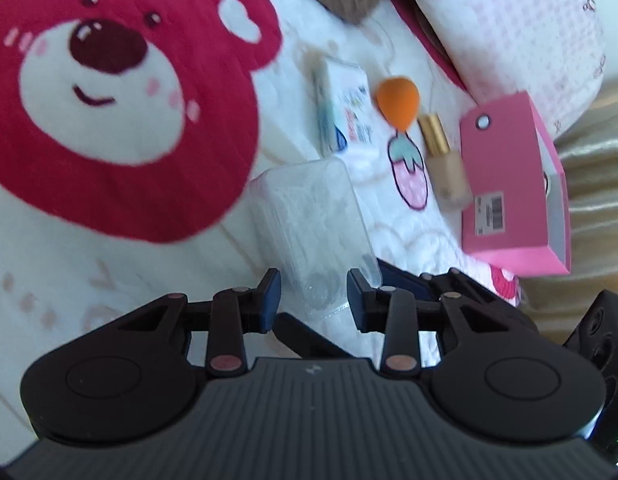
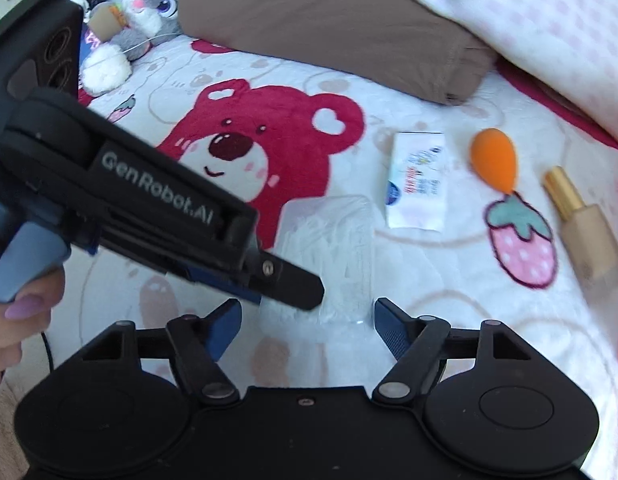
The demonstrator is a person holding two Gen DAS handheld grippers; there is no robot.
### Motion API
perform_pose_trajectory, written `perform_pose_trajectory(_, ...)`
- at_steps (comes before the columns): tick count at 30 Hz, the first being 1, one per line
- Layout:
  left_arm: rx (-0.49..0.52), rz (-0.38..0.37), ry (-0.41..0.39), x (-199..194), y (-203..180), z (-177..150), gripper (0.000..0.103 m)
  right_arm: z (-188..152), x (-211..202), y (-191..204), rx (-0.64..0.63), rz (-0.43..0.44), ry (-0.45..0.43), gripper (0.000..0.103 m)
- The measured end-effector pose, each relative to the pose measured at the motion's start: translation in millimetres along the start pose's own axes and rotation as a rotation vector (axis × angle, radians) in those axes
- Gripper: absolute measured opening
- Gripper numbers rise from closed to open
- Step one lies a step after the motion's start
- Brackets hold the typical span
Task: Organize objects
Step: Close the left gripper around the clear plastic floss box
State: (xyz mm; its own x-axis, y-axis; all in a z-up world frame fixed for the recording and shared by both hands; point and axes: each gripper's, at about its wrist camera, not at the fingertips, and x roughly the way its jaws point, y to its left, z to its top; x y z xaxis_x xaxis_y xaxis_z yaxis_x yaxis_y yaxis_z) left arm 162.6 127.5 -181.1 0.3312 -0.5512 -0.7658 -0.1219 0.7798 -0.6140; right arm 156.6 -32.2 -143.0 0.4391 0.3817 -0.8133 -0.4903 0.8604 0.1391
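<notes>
The left fingers (image 1: pixel 273 294) straddled the clear box's (image 1: pixel 309 216) near end, contact unclear; the right gripper (image 2: pixel 307 322) gaped. Likely light, stiff, slippery; best gripped across its narrow sides.

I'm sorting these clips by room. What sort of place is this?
Most likely a bedroom, on a bed: a quilted bedspread with a red bear print, a brown pillow at its head, and a plush rabbit beside it.
</notes>
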Motion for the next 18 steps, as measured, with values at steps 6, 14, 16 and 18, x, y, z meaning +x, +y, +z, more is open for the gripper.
perform_pose_trajectory(6,0.109,0.085,-0.036,2.3,-20.7,-10.8,0.033,-9.1,5.3,-6.6,0.021,-0.003,0.001,0.077)
perform_pose_trajectory(14,0.070,0.125,-0.106,9.7,-12.0,-4.7,0.059,-7.3,15.6,-12.9,0.012,-0.014,-0.006,0.067)
perform_pose_trajectory(16,0.035,0.101,-0.109,11.5,-7.8,-4.5,0.060,-8.6,15.8,-14.7,0.024,-0.006,-0.010,0.066)
perform_pose_trajectory(18,0.030,0.093,-0.120,12.1,-8.0,-5.6,0.057,-10.1,16.5,-16.6,0.038,0.000,-0.013,0.066)
